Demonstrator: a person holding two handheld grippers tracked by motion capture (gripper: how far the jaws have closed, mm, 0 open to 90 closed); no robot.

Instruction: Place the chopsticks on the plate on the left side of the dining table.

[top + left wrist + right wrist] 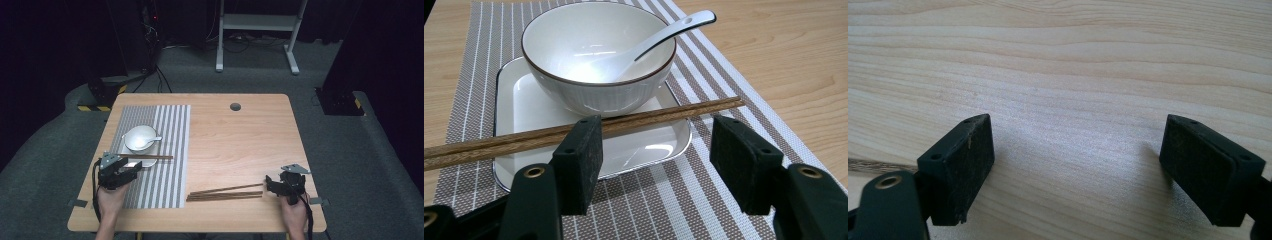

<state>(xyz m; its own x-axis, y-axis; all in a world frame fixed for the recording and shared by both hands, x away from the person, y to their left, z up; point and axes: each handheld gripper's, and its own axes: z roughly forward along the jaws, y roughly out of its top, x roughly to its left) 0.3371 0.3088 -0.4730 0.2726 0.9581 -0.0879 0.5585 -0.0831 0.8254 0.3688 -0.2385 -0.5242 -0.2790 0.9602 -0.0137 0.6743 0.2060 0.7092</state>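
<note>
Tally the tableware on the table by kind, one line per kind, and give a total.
Bowl: 1
Spoon, resting in the bowl: 1
Square plate under the bowl: 1
Striped placemat: 1
Chopstick pair across the plate: 1
Chopstick bundle on the bare table: 1; how many sticks are in it is too small to tell
Total: 6
</note>
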